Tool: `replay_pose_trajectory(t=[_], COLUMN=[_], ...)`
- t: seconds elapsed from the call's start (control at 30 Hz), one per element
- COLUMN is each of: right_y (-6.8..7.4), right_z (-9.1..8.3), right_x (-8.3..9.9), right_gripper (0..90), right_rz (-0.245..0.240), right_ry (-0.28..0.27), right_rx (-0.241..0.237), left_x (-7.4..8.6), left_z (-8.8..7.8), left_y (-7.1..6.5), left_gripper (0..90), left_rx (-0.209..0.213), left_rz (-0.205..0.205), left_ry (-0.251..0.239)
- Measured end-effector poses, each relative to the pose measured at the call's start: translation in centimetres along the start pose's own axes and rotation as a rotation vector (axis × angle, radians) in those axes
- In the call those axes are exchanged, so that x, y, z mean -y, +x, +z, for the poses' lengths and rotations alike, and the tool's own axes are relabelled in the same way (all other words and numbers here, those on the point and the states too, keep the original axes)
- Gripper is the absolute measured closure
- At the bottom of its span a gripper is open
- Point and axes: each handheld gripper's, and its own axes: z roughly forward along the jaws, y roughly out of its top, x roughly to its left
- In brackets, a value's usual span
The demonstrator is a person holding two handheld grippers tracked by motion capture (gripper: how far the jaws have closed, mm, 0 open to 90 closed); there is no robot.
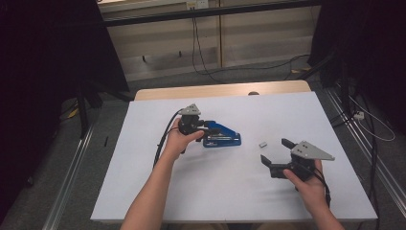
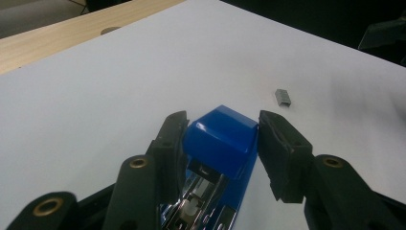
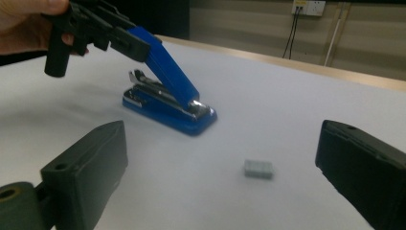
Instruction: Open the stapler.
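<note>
Right gripper (image 1: 274, 154) near, jaws wide and empty, waiting just short of the staples (image 1: 262, 143) on the sheet (image 1: 143, 191). Farther, left gripper (image 2: 221, 143) pinching the lid (image 3: 167, 67) of the stapler (image 1: 222, 139), seemingly tilted up to bare the magazine for loading.

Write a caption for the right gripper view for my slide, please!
Left gripper lifts the blue stapler lid open; a staple block lies nearby.
</note>
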Motion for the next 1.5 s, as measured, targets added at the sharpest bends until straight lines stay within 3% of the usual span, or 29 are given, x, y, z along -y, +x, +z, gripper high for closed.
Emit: replay_pose_trajectory(t=[0.07, 0.23, 0.4, 0.53, 0.77, 0.9, 1.07, 1.5], right_y=[0.4, 1.9, 3.6, 4.2, 5.0, 5.7, 6.0, 6.7], right_z=[0.7, 3.5, 6.6, 8.6, 10.8, 11.6, 12.3, 14.4], right_x=[-0.7, -1.5, -1.6, -1.7, -2.0, -2.4, -2.7, -2.6], right_gripper=[4.1, 41.6, 73.9, 87.1, 90.0, 90.0, 90.0, 90.0], right_rz=[0.013, 0.079, 0.061, 0.05, 0.083, 0.067, 0.093, 0.123], right_ry=[-0.015, 0.008, 0.056, 0.089, 0.108, 0.116, 0.12, 0.146], right_rx=[-0.006, -0.052, -0.122, -0.137, -0.147, -0.149, -0.151, -0.122], left_x=[-0.2, -0.6, -0.9, -1.1, -1.5, -1.7, -1.9, -2.4], left_z=[0.0, 0.0, 0.0, 0.0, 0.1, 0.1, 0.1, 0.2], left_y=[0.0, -0.3, -0.6, -0.7, -0.8, -0.8, -0.9, -1.1], left_gripper=[55.5, 55.5, 55.7, 55.7, 55.8, 55.8, 56.5, 56.5], left_rx=[-0.002, -0.008, -0.019, -0.022, -0.024, -0.032, -0.029, -0.038], left_rz=[-0.003, -0.018, -0.008, -0.012, -0.034, -0.027, -0.028, -0.033], left_ry=[0.0, 0.026, 0.047, 0.057, 0.065, 0.077, 0.084, 0.096])
